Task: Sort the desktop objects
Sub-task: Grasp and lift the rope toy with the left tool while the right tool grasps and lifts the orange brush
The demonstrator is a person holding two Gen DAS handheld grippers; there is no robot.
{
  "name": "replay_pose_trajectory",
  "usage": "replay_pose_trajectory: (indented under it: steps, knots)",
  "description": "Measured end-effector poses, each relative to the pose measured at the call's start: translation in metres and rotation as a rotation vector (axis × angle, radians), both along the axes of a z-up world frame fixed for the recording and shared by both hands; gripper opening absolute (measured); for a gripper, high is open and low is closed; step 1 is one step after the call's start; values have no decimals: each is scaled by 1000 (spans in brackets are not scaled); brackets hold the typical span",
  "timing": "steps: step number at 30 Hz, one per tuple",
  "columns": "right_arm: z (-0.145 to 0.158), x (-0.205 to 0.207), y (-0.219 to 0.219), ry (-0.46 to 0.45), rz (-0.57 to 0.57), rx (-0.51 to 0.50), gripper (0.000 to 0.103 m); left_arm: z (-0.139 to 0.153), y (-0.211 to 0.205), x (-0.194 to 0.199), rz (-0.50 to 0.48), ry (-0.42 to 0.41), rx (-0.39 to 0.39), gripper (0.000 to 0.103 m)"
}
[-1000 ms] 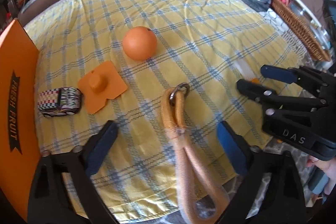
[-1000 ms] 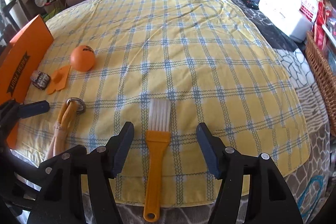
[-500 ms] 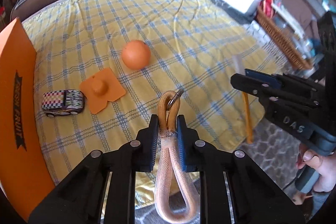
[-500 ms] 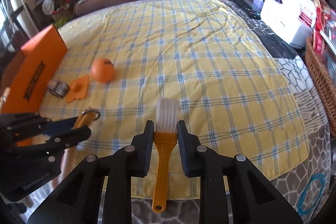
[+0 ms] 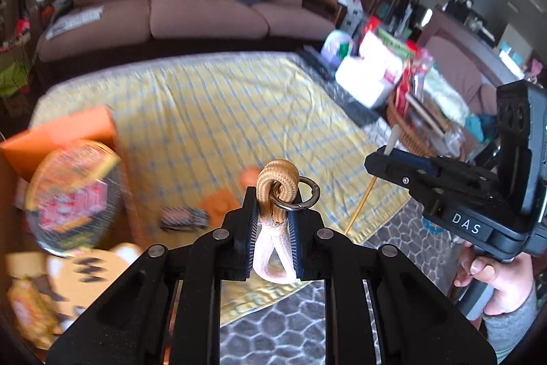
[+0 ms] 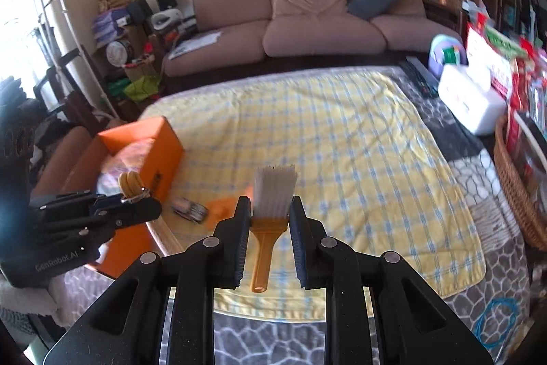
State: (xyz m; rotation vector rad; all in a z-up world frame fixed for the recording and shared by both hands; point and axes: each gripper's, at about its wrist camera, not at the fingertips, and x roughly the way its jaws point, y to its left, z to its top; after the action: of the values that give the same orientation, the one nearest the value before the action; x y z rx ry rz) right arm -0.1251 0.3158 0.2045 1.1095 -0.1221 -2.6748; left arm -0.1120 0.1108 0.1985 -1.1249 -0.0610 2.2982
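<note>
Above the yellow cloth [image 6: 342, 139], left jaws clamp the rope [image 5: 275, 194], right jaws the brush [image 6: 270, 211].

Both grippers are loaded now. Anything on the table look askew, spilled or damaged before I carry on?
Nothing stands out. The left gripper is shut on the rope loop, the right gripper on the brush. The toy car sits upright on the checked cloth beside the orange box. The left view is motion-blurred.

I read "DAS" in white on the black body of the right hand-held gripper [image 5: 386, 161], at my four o'clock. The left hand-held gripper [image 6: 136, 199], at eight o'clock, reads "GenRobot.AI". Other print is too blurred.
</note>
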Motion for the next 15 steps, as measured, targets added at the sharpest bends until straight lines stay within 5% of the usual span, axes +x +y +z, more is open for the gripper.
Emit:
replay_pose_trajectory:
  steps: [4,9,15]
  knots:
    - [34,2,-36,35,61,-27,22,35,-54,-4,31,21,24,16]
    - [65,-6,-99,53,162,-79,22,62,-134,-23,107,66,-54,16]
    - [62,-36,-186,22,272,-125,22,47,-213,-66,207,38,-135,16]
